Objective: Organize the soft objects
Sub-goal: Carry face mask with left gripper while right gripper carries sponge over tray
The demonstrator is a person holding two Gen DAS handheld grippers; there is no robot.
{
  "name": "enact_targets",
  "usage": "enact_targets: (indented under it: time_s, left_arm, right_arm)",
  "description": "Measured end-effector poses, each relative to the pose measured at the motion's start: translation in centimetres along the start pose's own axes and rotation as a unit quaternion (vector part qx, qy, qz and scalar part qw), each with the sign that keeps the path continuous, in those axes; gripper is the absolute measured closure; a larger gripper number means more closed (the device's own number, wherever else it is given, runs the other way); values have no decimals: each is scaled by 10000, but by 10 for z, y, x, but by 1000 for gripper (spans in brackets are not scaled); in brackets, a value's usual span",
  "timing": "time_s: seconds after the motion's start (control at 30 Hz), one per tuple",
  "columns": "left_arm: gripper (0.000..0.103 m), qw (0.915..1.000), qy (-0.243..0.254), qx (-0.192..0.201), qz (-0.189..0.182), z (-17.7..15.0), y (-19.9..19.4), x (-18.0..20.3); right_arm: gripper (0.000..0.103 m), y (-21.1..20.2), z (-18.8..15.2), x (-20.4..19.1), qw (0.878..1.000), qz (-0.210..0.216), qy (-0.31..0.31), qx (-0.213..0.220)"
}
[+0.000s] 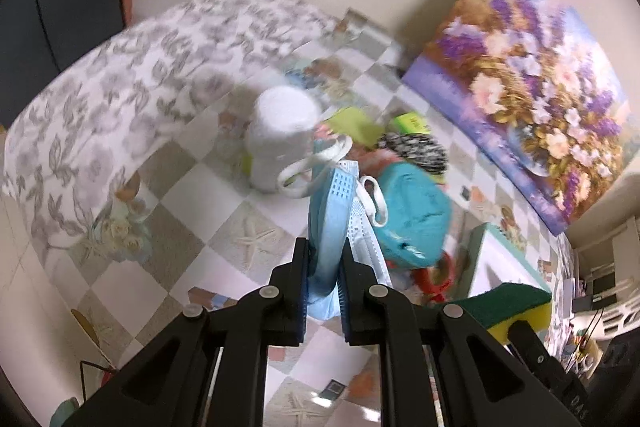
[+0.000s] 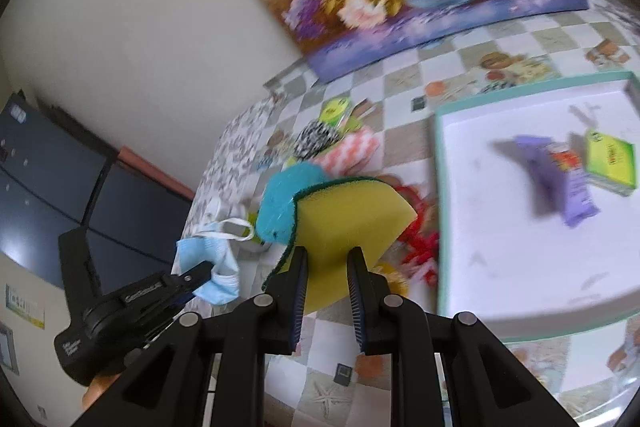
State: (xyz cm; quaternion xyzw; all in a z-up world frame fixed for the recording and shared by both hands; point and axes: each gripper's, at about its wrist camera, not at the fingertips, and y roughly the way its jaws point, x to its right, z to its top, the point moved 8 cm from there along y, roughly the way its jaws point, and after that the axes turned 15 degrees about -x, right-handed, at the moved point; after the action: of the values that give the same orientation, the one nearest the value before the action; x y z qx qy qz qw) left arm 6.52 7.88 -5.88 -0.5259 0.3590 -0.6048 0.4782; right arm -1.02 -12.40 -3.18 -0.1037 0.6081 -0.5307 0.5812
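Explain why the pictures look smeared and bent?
Left wrist view: the white roll and table clutter are motion-blurred; the face mask stays sharp. Right wrist view: the tray is smeared, the sponge crisp. Both fisheye lenses curve straight edges.

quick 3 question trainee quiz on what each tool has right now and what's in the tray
1. True or false: the left tool is shut on a face mask.
2. What does the right tool hold: A sponge, B sock, C towel?
3. Fill in: the purple packet lies in the white ____.

Key: 1 true; 2 A; 3 tray.
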Motion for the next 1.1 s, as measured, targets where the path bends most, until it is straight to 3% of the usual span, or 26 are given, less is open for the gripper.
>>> enact_targets:
  time_s: [0.2,0.37,0.73,1.1]
  left_arm:
    - [90,9985,540,81,-45,-12,-2,48]
    - [90,9938,1101,82,-122,-31,0,95]
    - [90,9733,2283,-210,-90,-77,26,179]
    - [90,9569,2847,-577,22,-109,60,219]
  right_arm:
    - [82,-35,9,28,9988,-270,263,318]
    - [82,-65,14,63,9937,-739,557,626]
    - [82,-133,12,156,9696,-1600,1460,1141]
    - [82,-168,-4,221,9471,-2220,2017,1140]
